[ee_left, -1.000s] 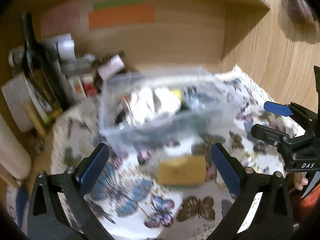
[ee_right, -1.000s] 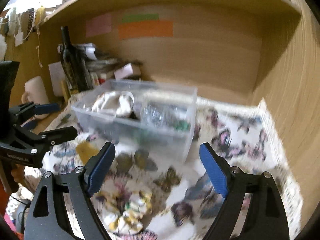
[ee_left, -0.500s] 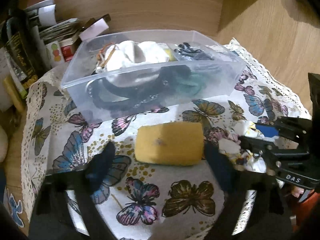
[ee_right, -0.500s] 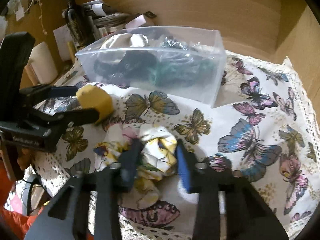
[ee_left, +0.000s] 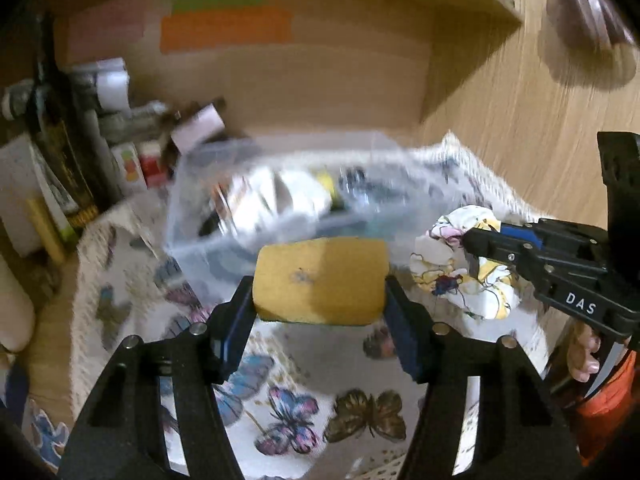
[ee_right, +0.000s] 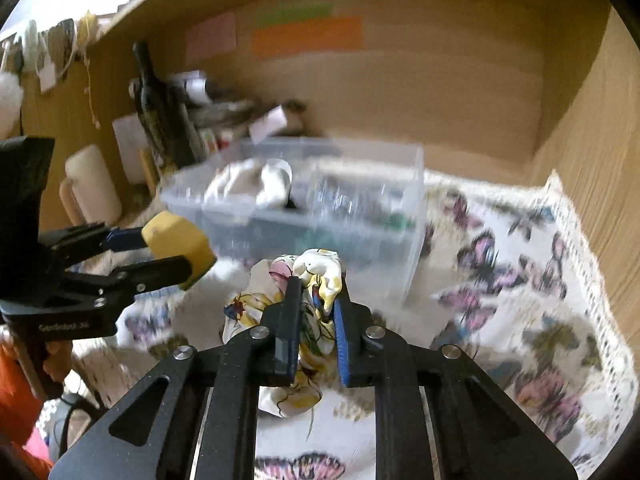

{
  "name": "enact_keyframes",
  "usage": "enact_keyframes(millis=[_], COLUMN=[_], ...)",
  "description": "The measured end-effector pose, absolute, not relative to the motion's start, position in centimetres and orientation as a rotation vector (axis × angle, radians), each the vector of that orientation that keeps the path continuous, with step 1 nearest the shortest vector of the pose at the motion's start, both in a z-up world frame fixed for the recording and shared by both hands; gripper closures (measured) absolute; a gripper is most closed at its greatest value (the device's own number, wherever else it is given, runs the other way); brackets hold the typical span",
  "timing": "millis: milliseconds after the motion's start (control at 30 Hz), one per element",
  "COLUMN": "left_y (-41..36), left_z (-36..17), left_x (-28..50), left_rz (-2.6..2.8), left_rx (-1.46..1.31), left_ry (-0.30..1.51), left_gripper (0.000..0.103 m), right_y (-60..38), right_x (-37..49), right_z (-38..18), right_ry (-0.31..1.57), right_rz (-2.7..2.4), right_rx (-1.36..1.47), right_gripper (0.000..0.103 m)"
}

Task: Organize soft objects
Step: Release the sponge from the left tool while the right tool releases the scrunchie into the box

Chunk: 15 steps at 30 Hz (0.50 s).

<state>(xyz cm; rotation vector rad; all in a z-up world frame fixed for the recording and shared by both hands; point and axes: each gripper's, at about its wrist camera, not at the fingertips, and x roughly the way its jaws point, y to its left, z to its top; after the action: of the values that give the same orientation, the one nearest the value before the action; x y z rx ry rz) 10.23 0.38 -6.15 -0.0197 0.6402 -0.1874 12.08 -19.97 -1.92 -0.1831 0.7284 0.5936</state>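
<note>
Left tool [ee_left: 320,300]: pinching the yellow sponge [ee_left: 322,282] by its two short ends; fingers pressed into the foam on both sides.
Yellow sponge: held clear of the butterfly cloth [ee_left: 288,404], in front of the clear bin [ee_left: 248,216] and about level with its front wall. In the right wrist view the sponge [ee_right: 178,242] sits just left of the bin's near corner [ee_right: 192,200]; touching it or not, cannot tell.
Right tool [ee_right: 316,320]: pressed nearly together, pinching the floral fabric [ee_right: 310,276]; cloth bunches above the fingertips and hangs below them.
Floral fabric: lifted off the butterfly cloth, in front of the clear bin's front wall, toward its right half. In the left wrist view it [ee_left: 448,268] lies to the right of the sponge and apart from it, with the right tool [ee_left: 476,248] closed on it.
Clear bin: stands on the butterfly cloth toward the back of the worktop [ee_left: 52,320]; holds white fabric [ee_right: 260,184] on the left and dark, blurred items on the right, not identifiable.
Behind bin: dark bottle [ee_right: 150,100] and small boxes at the back left; orange paper strip [ee_right: 306,36] on the rear wooden panel.
Image quality: motion blur on bin and background in both views.
</note>
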Motion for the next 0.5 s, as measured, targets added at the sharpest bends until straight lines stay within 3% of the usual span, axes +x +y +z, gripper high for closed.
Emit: enact_keyframes(millis=[300,500], left_y=[2.3,3.2], left_z=[-1.6,-1.4], left_x=[11.4,13.8], left_rz=[-0.128,-0.111], left_rx=[-0.040,-0.064], left_ry=[0.522,0.529], left_gripper=[0.041,0.041], right_y=[-18.7,-16.8], right_x=[14.7,17.4], right_z=[2.9,3.8], right_ry=[0.575,0.555], right_rz=[0.533,0.505], right_rx=[-0.156,-0.160], right_gripper=[0.090,0.090])
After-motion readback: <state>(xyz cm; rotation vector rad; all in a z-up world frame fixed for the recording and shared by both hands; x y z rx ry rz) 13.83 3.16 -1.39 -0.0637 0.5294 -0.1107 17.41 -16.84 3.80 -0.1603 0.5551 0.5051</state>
